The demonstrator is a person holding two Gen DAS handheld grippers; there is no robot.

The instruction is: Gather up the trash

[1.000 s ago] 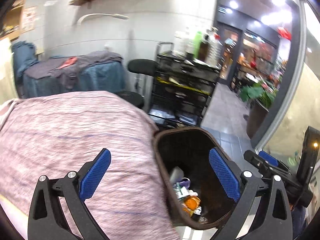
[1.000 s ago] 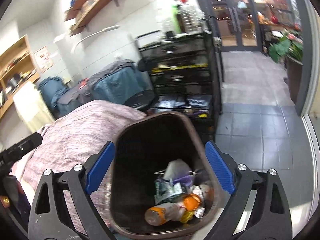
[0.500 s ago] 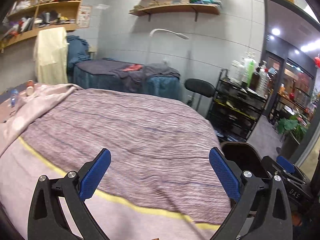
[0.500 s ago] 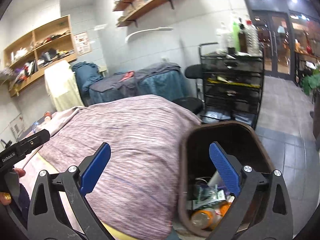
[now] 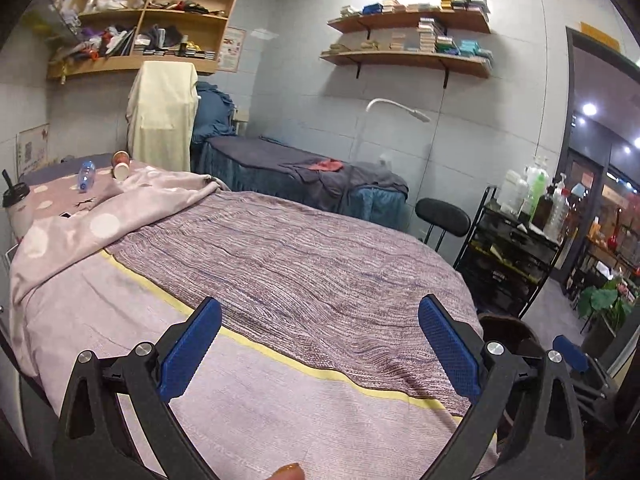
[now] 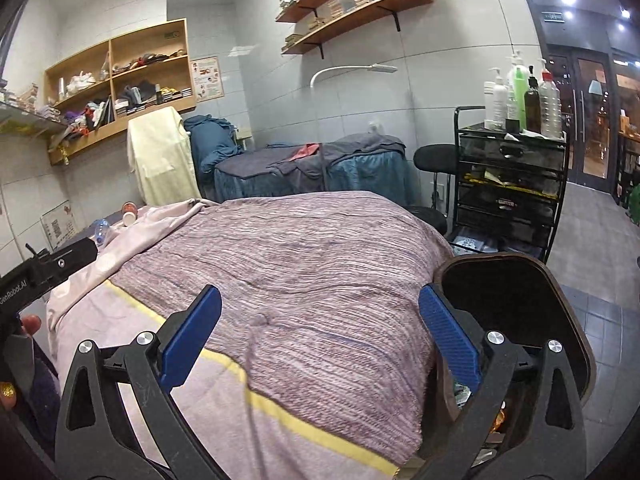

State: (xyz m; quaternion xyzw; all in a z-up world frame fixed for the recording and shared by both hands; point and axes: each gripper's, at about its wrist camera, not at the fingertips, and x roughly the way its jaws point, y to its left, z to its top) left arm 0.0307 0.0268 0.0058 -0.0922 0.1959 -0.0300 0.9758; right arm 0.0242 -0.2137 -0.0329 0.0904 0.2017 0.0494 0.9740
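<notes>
— Both hand-held grippers are released: the left hand-held gripper [image 5: 320, 344] and the right hand-held gripper [image 6: 320, 342] stand wide with nothing between the blue pads. So what gets picked up next?

— Trash at the far end of the bed [image 5: 304, 264]: a clear plastic bottle [image 5: 85, 175] lying on its side, and just beside it a tipped paper cup [image 5: 121, 168], both on the dotted pink cover. A dark lidded cup [image 5: 15, 196] stands near the left edge, well apart from them.

— And the bin [image 6: 516, 304]?

— On the floor at the near right corner of the bed, already holding litter.

— How would you do the reach well?

— I'd carry one gripper across the bed, staying above the blanket so the fingers don't snag it. Take the bottle across its middle, since it may roll. Pinch the cup gently; it likely crushes. The other gripper can stay near the bin.
</notes>
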